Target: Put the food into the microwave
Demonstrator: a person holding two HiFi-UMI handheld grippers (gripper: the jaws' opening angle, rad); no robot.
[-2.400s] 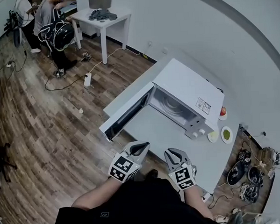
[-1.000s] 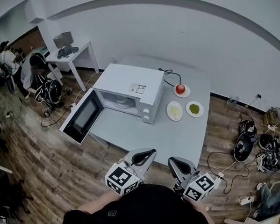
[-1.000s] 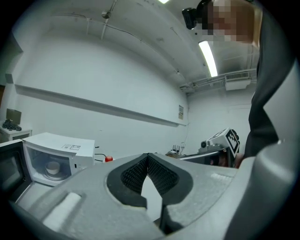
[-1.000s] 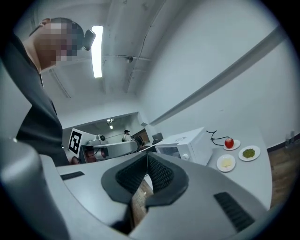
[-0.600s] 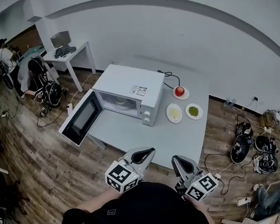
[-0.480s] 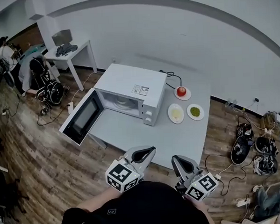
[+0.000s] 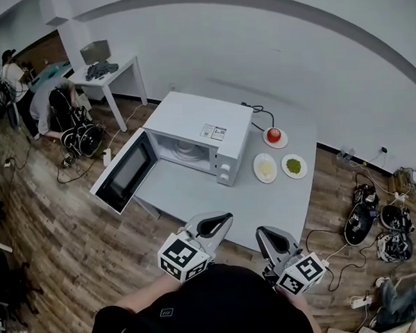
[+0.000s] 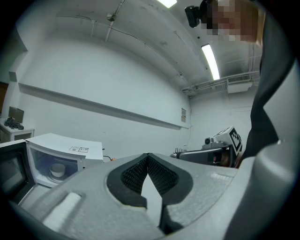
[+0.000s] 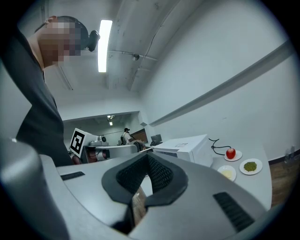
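Food: a red fruit (image 7: pixel 274 134), a pale yellow portion (image 7: pixel 265 168) and a green portion (image 7: pixel 293 166), each on its own white plate (image 7: pixel 303 168).
Location: all 3 stand in a cluster on the grey table (image 7: pixel 216 197), just right of the microwave (image 7: pixel 202 121). The red fruit is furthest back and the other 2 sit side by side. None is inside the oven.
Placement, our reading: the cluster sits on the control-panel side, near the cavity mouth, so a plate needs only a short carry round the front corner.
Door (image 7: pixel 125 175): swung wide to the left, well clear of the plates. This leaves the mouth free from the front.
Cavity: we see only the glass turntable (image 7: pixel 186 151), with no food on it.
Left gripper (image 7: pixel 218 221): claw together, tips meeting, nothing between them in the left gripper view. It is held level at the table's near edge, close to the body and well apart from the food.
Right gripper (image 7: pixel 266 234): claw likewise closed and empty, level, beside the left. It is on the plates' side.
Status, judged: the food lies outside the oven. Either claw would need to part before it could take a plate rim.
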